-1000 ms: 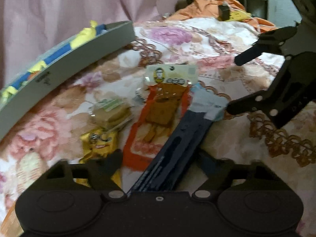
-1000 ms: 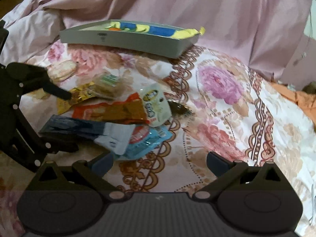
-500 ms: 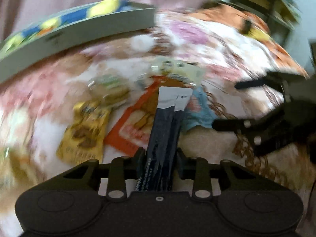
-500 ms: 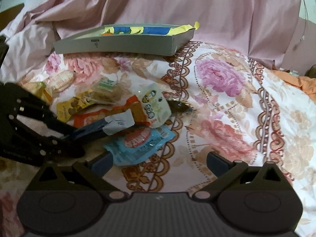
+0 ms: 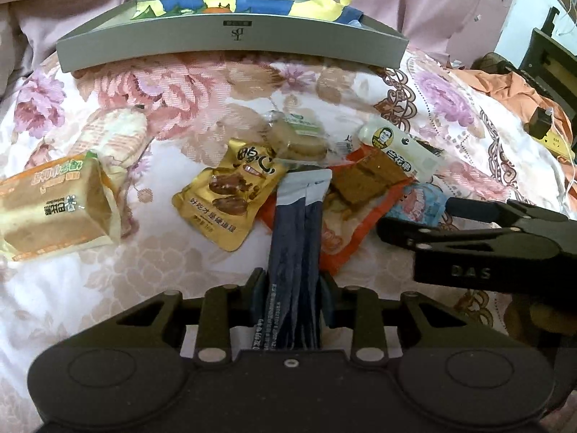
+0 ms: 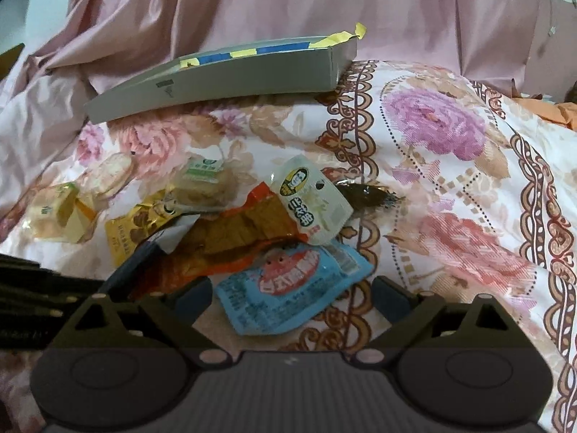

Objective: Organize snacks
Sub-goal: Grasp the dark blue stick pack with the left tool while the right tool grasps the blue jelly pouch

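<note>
Since a second ago the left tool (image 5: 293, 290) has pressed together on the dark blue sachets (image 5: 295, 238), which then lay loose between its spread fingers; the sachets now stand up from its pads, grey tips pointing away from it. The right tool (image 6: 291, 297) has come lower over the blue packet (image 6: 288, 288); its jaws are spread wide but closing, with the near end of that packet between them and no pad touching it.

Just beyond the left tool's tips, on the flowered bed cover (image 5: 108, 288), lies the snack heap: an orange packet (image 5: 355, 216) under the sachets, a gold packet (image 5: 230, 202) to their left, a white packet (image 5: 400, 151) and a clear-wrapped cake (image 5: 299, 137) farther on. Off to that tool's left sits a wrapped bread (image 5: 54, 209).

Farthest from both tools, against the pink cloth (image 6: 288, 7), is the grey tray (image 5: 230, 45). It holds a blue-and-yellow wrapper (image 5: 317, 7) that pokes over its far right rim; what else lies in it cannot be told.
</note>
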### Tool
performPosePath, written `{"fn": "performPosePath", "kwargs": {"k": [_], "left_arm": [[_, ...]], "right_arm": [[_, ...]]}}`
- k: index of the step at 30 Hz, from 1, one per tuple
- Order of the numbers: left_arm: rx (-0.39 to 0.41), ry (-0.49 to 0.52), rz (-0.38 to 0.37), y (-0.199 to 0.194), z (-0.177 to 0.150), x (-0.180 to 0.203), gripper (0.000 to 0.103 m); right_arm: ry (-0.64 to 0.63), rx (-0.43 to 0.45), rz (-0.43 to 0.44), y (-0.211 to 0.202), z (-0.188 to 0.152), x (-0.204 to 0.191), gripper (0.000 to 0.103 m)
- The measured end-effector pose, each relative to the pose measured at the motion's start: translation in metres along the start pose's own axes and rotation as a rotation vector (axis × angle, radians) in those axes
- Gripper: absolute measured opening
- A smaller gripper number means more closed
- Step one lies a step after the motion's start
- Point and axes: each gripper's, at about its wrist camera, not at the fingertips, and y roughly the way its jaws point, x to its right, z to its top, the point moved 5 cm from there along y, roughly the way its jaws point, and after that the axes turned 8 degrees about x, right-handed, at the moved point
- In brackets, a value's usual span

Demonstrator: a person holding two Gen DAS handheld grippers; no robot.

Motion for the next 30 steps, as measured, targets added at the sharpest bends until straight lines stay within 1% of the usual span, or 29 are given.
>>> {"fn": "performPosePath", "kwargs": {"k": [4, 7, 9, 11, 14, 17, 20, 24, 27, 30], "left_arm": [[0.007, -0.008, 0.006, 0.001, 0.0, -0.001, 0.033], [0.011, -0.016, 0.005, 0.001, -0.001, -0.001, 0.033], [0.012, -0.018, 0.007, 0.0, -0.002, 0.0, 0.033], [0.011, -0.029, 0.003, -0.003, -0.003, 0.0, 0.033], [0.011, -0.053, -0.007, -0.006, -0.005, -0.001, 0.033], [0.012, -0.054, -0.001, -0.006, -0.006, -0.002, 0.033], [0.011, -0.041, 0.01, -0.004, -0.006, -0.001, 0.033], [0.012, -0.035, 0.017, -0.002, -0.003, -0.002, 0.033], [0.012, -0.034, 0.014, 0.0, -0.003, -0.002, 0.033], [0.013, -0.027, 0.013, 0.001, -0.003, -0.002, 0.033]], "right_arm": [[0.021, -0.004, -0.037, 0.008, -0.001, -0.004, 0.1], [0.006, 0.008, -0.046, 0.009, -0.003, -0.005, 0.098], [-0.014, 0.021, -0.041, 0.007, -0.003, -0.007, 0.09], [-0.027, 0.025, -0.031, 0.004, -0.003, -0.009, 0.086], [-0.03, 0.007, -0.008, -0.001, -0.004, -0.008, 0.075], [-0.02, -0.022, 0.007, -0.006, -0.003, -0.004, 0.073], [0.014, -0.019, -0.011, -0.007, -0.001, -0.002, 0.08], [0.043, -0.025, -0.035, 0.002, 0.003, -0.003, 0.085], [0.075, -0.037, -0.025, 0.002, 0.005, -0.003, 0.087], [0.147, -0.046, -0.024, 0.002, 0.009, 0.004, 0.09]]}}
